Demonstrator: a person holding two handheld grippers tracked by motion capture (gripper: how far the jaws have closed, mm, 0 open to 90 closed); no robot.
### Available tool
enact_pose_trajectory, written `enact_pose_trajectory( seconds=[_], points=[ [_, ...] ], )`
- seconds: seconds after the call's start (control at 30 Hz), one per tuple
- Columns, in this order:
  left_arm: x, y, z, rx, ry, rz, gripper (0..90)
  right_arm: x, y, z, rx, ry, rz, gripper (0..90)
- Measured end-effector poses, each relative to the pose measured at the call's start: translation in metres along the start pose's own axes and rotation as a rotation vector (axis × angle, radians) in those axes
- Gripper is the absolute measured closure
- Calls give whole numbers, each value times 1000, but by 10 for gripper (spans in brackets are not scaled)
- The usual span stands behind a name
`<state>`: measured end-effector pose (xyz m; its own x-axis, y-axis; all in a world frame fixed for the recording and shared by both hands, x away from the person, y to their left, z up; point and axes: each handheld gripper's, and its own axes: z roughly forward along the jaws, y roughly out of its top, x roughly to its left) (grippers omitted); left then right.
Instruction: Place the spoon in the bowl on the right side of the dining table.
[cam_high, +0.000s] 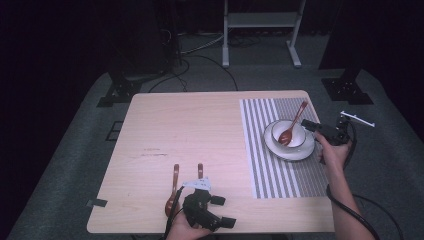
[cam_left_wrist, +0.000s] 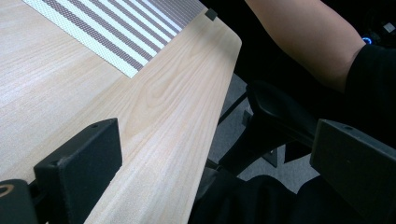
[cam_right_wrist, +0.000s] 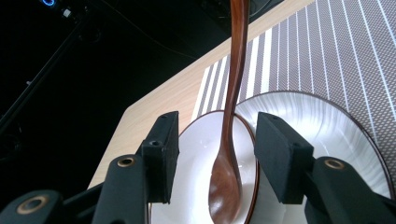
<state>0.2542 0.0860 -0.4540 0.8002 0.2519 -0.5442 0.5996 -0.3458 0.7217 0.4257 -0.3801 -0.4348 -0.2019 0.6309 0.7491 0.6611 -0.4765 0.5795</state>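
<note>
At three o'clock, right gripper (cam_high: 309, 124) stands open around the spoon (cam_high: 291, 127) in the bowl (cam_high: 300, 141); back straight out. Left gripper (cam_high: 202, 192) idles open.

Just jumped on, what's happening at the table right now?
The right gripper is at the bowl, which sits on a plate on the striped mat. A brown spoon rests in the bowl, handle leaning out over the rim. The jaws stand open on either side of the spoon without touching it. The left gripper rests near the table's front edge, open and holding nothing, beside a second spoon lying on the wood.
</note>
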Motion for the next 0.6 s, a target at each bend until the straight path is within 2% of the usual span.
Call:
enact_pose_trajectory(
  seconds=[0.6],
  points=[
    [0, 0, -1, -4, -4, -1, 8, 4, -11, -9, -1, 41, -7, 478]
  ],
)
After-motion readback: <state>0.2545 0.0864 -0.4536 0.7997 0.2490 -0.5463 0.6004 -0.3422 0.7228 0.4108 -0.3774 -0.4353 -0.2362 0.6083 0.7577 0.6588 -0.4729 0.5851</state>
